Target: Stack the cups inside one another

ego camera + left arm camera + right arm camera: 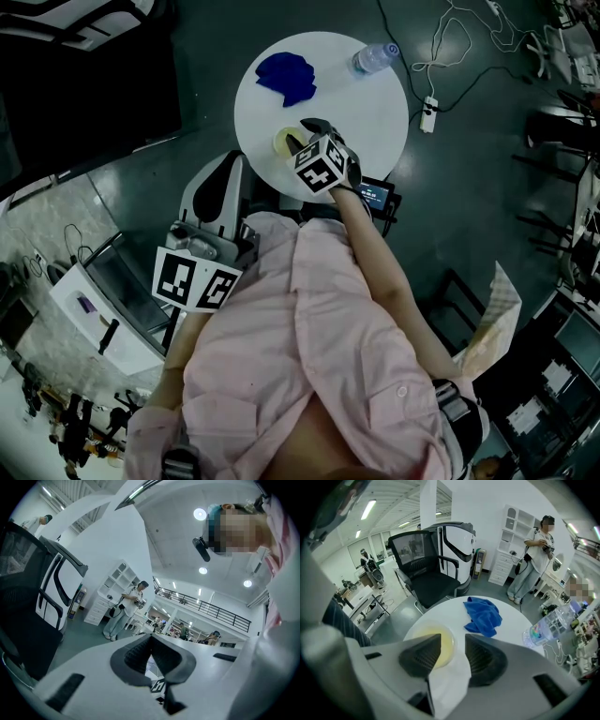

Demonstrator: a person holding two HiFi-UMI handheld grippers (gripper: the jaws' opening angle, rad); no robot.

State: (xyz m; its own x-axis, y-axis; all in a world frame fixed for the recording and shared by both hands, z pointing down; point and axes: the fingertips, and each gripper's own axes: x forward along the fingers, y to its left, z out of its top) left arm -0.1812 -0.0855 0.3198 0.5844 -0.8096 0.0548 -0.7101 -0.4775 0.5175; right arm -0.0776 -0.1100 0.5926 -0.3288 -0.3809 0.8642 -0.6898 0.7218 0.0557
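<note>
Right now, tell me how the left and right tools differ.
The left tool's jaws meet; the right tool's stand apart. The left tool holds nothing; the right tool is at the cup. The left tool points up at the ceiling; the right tool down at the table. Both have dark pads.

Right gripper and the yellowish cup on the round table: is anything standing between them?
Nothing visible does. The right gripper hangs directly over the yellowish cup, jaws apart. The blue cloth and the bottle lie farther back on the table, clear of the path.
</note>
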